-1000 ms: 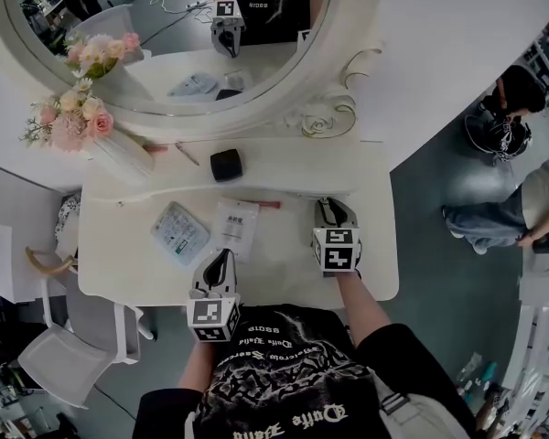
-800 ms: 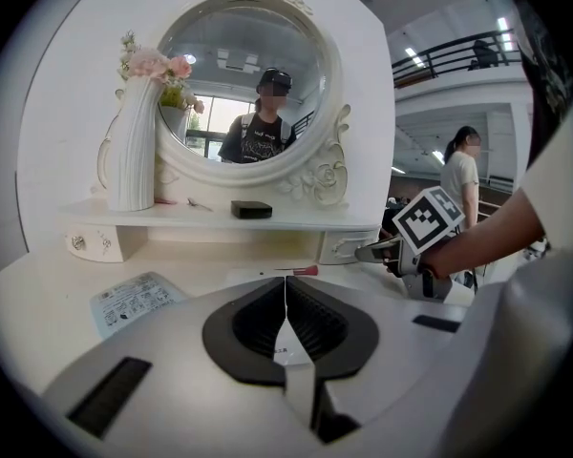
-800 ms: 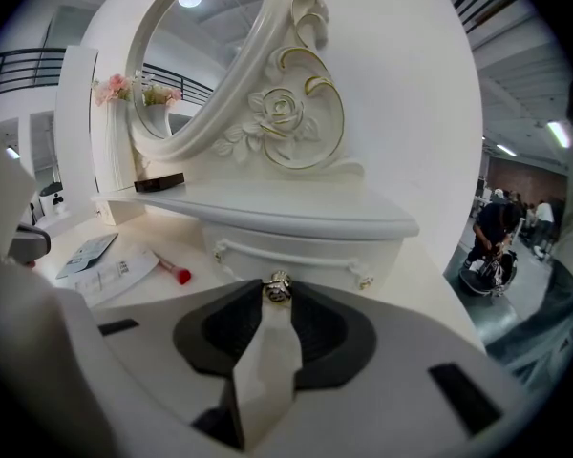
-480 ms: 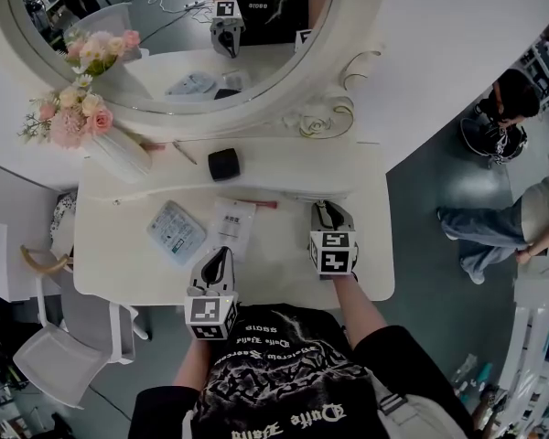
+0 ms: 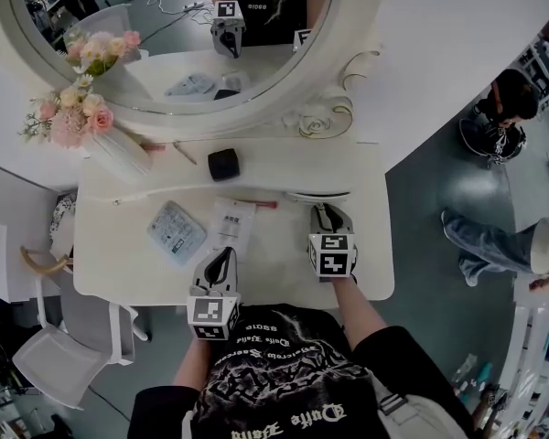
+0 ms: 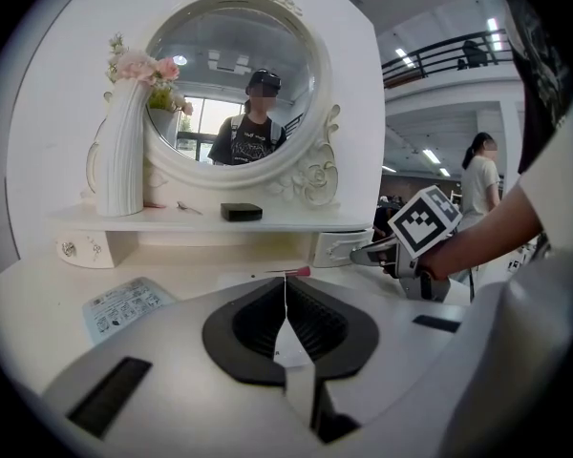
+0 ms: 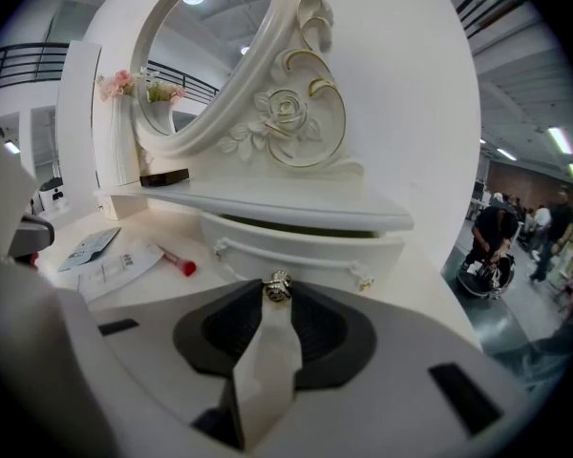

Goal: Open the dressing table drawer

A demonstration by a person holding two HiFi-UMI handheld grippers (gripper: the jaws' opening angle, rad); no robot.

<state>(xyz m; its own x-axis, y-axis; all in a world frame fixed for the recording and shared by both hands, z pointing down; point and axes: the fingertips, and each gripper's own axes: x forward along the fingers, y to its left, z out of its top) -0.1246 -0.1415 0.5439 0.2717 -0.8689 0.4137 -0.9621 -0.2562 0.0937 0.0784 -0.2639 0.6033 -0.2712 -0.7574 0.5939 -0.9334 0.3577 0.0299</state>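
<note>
Evidently ready to pull, the right gripper [image 7: 277,300] pinches the metal knob [image 7: 278,284] of the drawer [image 7: 306,253], slightly out beneath the shelf [image 7: 296,208] at the table's [image 5: 128,256] right; the left gripper [image 6: 286,299] hovers closed, empty.

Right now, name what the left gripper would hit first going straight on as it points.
Most likely the white packet on the tabletop just ahead of the left gripper, though depth is hard to judge.

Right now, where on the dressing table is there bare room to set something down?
Bare: the tabletop left of the blue packet, and the shelf right of the black box. Crowded mid-table: packet, white sachet, red-tipped stick, left gripper, right gripper.
</note>
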